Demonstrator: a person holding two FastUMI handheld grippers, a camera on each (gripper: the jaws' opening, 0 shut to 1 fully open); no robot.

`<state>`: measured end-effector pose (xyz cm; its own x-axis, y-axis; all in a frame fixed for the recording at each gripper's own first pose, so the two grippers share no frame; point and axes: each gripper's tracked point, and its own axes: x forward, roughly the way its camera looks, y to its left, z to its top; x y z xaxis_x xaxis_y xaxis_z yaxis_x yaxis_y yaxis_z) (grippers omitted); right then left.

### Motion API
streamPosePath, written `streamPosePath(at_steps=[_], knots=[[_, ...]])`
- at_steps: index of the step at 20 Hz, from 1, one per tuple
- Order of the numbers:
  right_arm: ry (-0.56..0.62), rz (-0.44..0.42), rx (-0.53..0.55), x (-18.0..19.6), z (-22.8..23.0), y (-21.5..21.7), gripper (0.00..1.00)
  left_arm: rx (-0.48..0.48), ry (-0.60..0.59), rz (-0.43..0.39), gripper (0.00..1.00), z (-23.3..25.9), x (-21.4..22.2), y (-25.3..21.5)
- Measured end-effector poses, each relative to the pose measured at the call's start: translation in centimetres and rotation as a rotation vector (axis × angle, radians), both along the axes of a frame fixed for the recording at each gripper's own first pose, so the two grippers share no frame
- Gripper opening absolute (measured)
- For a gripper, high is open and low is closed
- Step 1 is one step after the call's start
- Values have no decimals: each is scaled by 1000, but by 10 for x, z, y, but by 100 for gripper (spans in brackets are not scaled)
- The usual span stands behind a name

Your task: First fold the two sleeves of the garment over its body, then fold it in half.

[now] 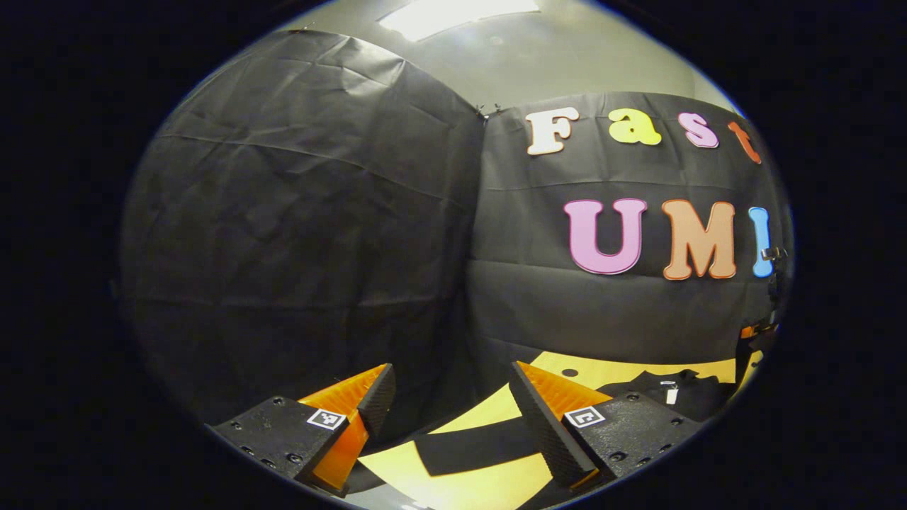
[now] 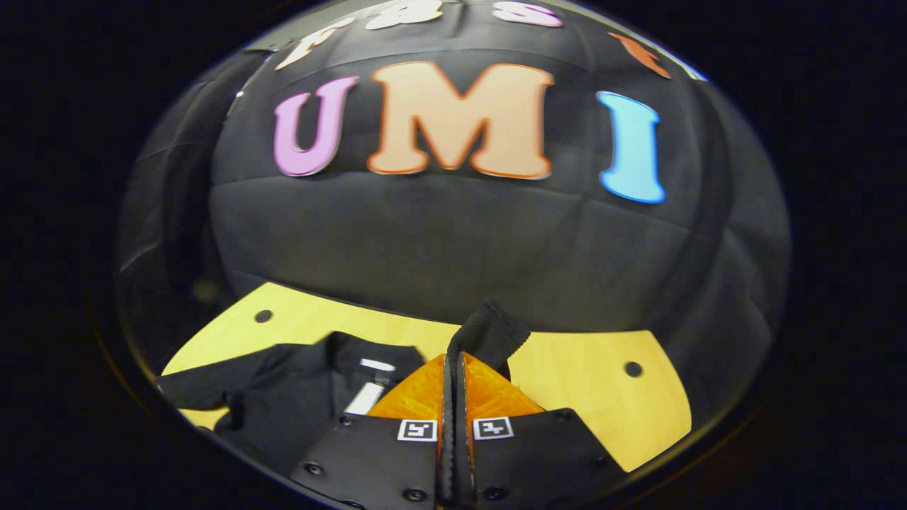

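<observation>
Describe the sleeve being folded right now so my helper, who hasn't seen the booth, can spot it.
On the yellow tabletop lies a black garment. The sleeve is the black cuff standing up, pinched in the closed right tool, unlike the flat body.

Booth wall [image 1: 305,234]: black cloth, creased and seamed, hanging in two panels that are meeting at a corner in the left gripper view and curving across the upper half of the right gripper view. Worktop [image 2: 581,375]: pale yellow wood-toned board with small dark round holes, lying flat and running up to the foot of the cloth. Ceiling [image 1: 524,64]: pale grey, with a rectangular light panel [image 1: 453,14] glowing bright above the cloth's top edge.
</observation>
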<state>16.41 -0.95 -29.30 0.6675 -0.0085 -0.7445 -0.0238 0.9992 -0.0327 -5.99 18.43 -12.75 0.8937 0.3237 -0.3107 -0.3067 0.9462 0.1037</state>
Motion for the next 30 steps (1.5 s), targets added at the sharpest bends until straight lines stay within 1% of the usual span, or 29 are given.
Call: streamPosePath(at_steps=[1, 2, 4, 7, 8, 9, 10, 11, 13, 14, 17, 19, 20, 23, 26, 28, 30], knots=[[1, 45, 13, 9, -2, 29, 4, 2, 9, 21, 97, -3, -6, 10], [4, 89, 23, 19, -7, 67, 4, 4, 16, 38, 97, -6, -11, 21], [12, 173, 39, 30, -17, 128, 4, 9, 33, 69, 97, -10, -23, 38], [57, 262, 100, 38, -47, 214, 4, 8, 77, 105, 96, -23, -39, 61], [74, 285, 131, 42, -56, 233, 4, 3, 84, 114, 98, -26, -42, 66], [86, 301, 152, 46, -62, 252, 4, -8, 90, 119, 97, -31, -43, 69], [96, 321, 177, 47, -60, 263, 4, -26, 101, 116, 98, -39, -45, 70], [99, 335, 204, 49, -55, 273, 8, -47, 119, 108, 98, -51, -44, 69], [67, 357, 238, 54, -49, 289, 69, -86, 157, 88, 98, -77, -41, 64], [42, 362, 223, 56, -41, 287, 100, -103, 179, 75, 98, -90, -37, 61], [-33, 361, 143, 63, -13, 258, 99, -150, 231, 35, 96, -126, -26, 49], [-72, 330, 140, 63, 14, 226, 99, -191, 283, 3, 96, -151, -20, 37], [-92, 307, 148, 62, 28, 208, 100, -210, 317, -6, 99, -169, -17, 32], [-176, 225, 157, 58, 79, 148, 99, -232, 441, -17, 94, -216, -20, 25], [-268, 136, 143, 39, 133, 82, 100, -215, 583, -33, 94, -254, -31, 23], [-338, 73, 115, 27, 166, 40, 100, -207, 630, -44, 95, -272, -29, 20], [-383, 10, 74, 14, 189, 0, 97, -210, 667, -42, 95, -286, -33, 17]])
